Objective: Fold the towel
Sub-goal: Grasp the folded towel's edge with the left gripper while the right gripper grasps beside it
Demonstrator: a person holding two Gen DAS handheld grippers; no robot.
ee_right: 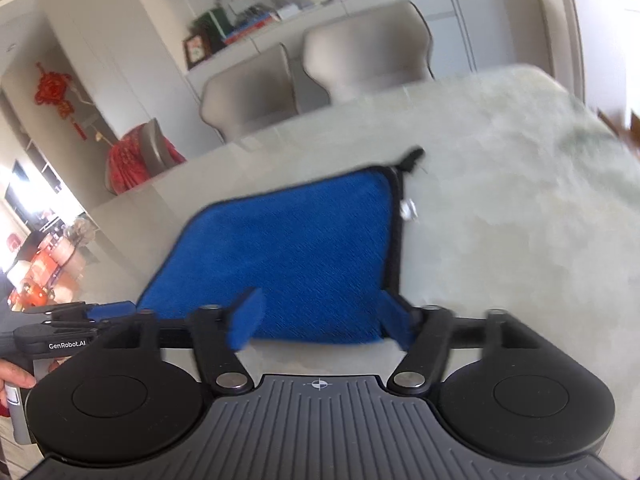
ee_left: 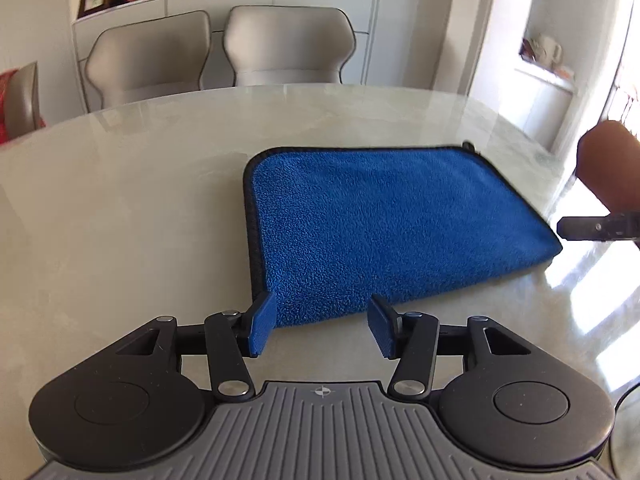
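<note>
The blue towel [ee_left: 384, 224] lies folded flat mid-table [ee_left: 120, 200]; my left tongs [ee_left: 322, 326] gape wide at its near edge; my right tongs [ee_right: 320, 322] gape there too, pinching nothing.

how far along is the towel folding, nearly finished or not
Done: the blue towel lies on the marble table already folded, its doubled bound edges stacked on one side. In hand: nothing; the left gripper and right gripper are both open at its near edge. Left: perhaps one more fold, if a smaller bundle is wanted.
</note>
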